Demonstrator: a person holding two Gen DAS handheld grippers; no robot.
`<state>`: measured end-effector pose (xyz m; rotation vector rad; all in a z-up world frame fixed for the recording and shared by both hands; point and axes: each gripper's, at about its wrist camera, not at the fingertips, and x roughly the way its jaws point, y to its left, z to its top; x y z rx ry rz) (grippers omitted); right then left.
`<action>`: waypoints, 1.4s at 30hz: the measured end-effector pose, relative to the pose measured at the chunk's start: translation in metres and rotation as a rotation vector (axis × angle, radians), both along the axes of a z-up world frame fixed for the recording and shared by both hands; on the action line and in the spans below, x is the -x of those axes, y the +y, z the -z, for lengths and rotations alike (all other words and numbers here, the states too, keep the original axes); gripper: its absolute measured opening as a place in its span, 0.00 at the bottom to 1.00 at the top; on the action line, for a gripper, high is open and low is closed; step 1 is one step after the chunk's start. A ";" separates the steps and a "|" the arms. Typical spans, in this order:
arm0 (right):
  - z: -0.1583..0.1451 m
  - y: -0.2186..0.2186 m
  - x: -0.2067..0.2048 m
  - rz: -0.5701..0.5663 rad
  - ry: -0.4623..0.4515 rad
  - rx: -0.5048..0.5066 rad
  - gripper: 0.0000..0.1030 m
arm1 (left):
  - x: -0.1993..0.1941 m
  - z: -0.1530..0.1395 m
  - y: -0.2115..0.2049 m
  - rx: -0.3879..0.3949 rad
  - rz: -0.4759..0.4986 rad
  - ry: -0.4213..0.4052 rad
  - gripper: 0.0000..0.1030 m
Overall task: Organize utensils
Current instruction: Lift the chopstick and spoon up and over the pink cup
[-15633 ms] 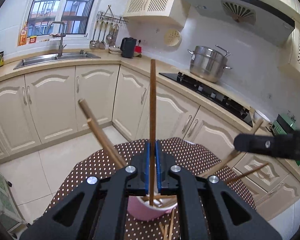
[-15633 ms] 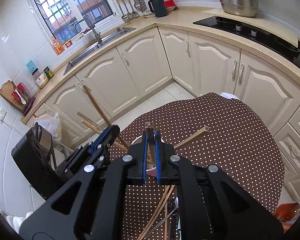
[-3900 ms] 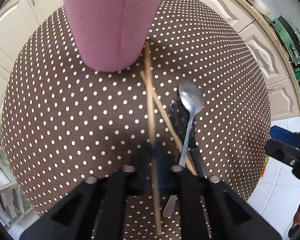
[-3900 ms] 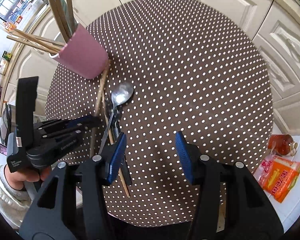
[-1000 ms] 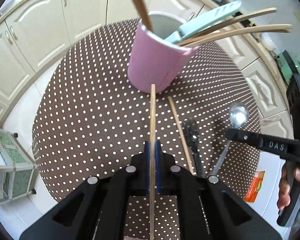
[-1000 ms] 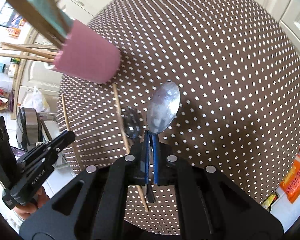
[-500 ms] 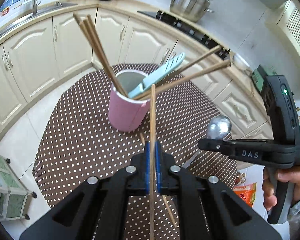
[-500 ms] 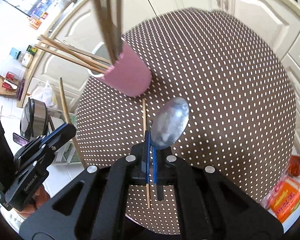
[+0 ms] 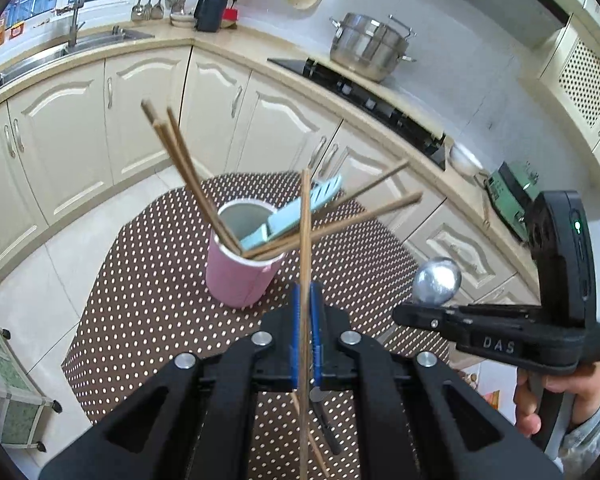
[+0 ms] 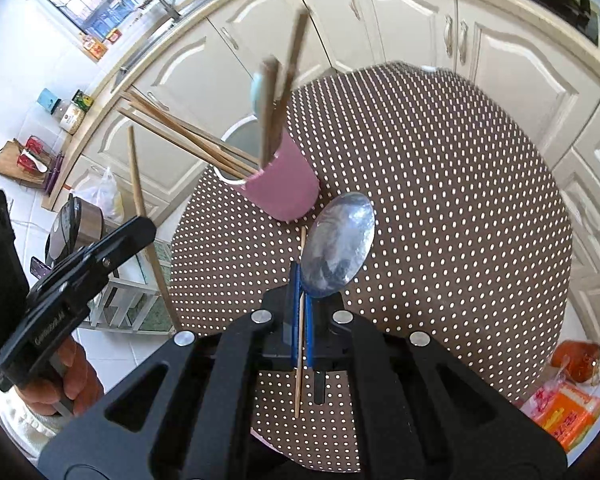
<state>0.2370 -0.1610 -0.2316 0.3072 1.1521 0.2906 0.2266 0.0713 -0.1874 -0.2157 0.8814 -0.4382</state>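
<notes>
A pink cup (image 9: pixel 240 278) (image 10: pixel 284 184) stands on the round brown polka-dot table (image 9: pixel 148 288) (image 10: pixel 440 184), with several wooden chopsticks (image 9: pixel 188 176) and a light blue utensil (image 9: pixel 296 212) leaning out of it. My left gripper (image 9: pixel 307 300) is shut on a single wooden chopstick (image 9: pixel 306 240) that points up, in front of the cup. My right gripper (image 10: pixel 300 280) is shut on the handle of a metal spoon (image 10: pixel 340 244) (image 9: pixel 436 280), bowl upward, to the right of the cup. One more chopstick (image 10: pixel 299 364) and a dark utensil (image 9: pixel 328 428) lie on the table below the grippers.
Cream kitchen cabinets (image 9: pixel 132 120) curve behind the table, with a sink (image 9: pixel 60 46), a hob (image 9: pixel 364 100) and a steel pot (image 9: pixel 368 46) on the counter. An orange packet (image 10: pixel 568 412) and a jar (image 10: pixel 580 360) lie on the floor at the right. A small rack (image 9: pixel 8 400) stands at the left.
Both grippers have risen from the table, the left with its chopstick and the right with the spoon. Each view has tilted up, so the cup's mouth and the kitchen now show.
</notes>
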 end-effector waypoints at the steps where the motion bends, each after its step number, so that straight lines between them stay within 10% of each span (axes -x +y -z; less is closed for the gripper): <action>1: -0.002 0.002 0.000 -0.004 -0.008 0.001 0.02 | -0.001 -0.004 0.000 0.009 0.000 -0.011 0.05; 33: -0.104 0.018 -0.057 -0.092 -0.290 -0.043 0.02 | -0.052 -0.092 0.034 0.175 -0.185 -0.279 0.05; 42: -0.093 0.026 -0.076 -0.099 -0.294 0.012 0.02 | -0.075 -0.096 0.016 0.071 -0.263 -0.418 0.05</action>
